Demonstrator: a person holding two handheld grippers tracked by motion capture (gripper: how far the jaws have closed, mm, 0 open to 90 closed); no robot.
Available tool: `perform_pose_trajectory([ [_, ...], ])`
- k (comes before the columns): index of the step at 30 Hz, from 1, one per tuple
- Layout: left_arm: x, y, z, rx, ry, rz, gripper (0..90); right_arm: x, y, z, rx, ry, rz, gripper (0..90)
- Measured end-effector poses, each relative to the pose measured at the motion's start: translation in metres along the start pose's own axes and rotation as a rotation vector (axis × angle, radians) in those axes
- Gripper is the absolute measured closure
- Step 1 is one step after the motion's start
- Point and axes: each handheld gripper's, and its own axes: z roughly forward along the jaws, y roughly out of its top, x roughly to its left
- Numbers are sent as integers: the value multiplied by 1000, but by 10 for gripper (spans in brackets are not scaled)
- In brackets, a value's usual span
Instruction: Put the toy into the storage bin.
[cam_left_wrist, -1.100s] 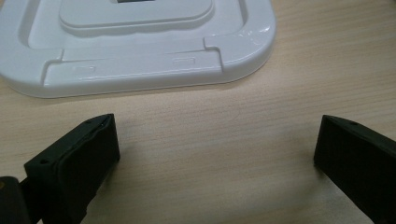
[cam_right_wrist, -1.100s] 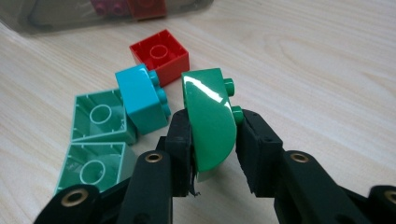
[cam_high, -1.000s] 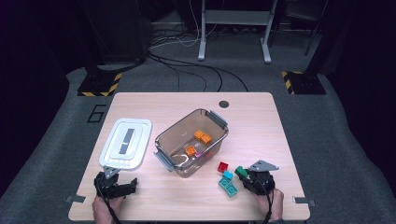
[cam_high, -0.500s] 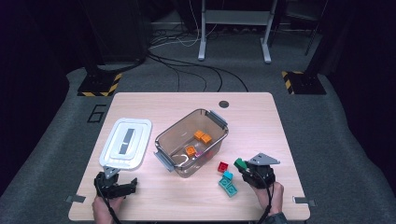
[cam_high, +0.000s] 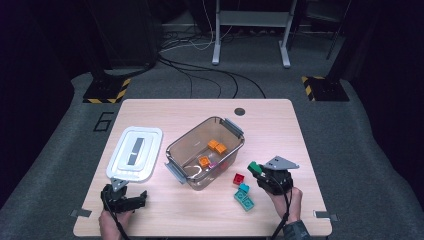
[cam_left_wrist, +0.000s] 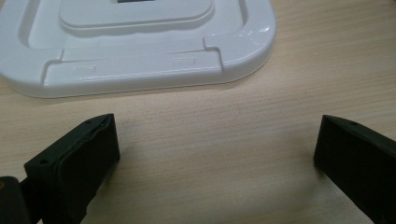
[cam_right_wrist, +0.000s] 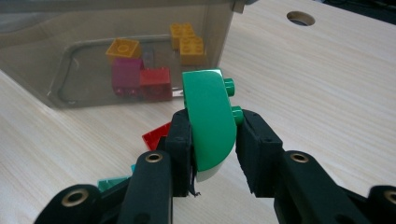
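While right gripper jaws clamp one green brick, left gripper jaws apart, three bricks on table.

The white lid is cut off by the upper edge; the red brick is half hidden behind the green brick.

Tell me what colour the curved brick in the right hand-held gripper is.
Green: the curved brick shows best in the right gripper view, clamped between the jaws.

High cam overhead, forward-down; gripper cams close, low; shared: table.
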Motion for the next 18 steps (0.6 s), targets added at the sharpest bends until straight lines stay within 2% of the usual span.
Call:
perform_pose_trajectory([
  [18,0,0,0,1,-1,-1,0,1,47,-11,-64,-6,-82,664],
])
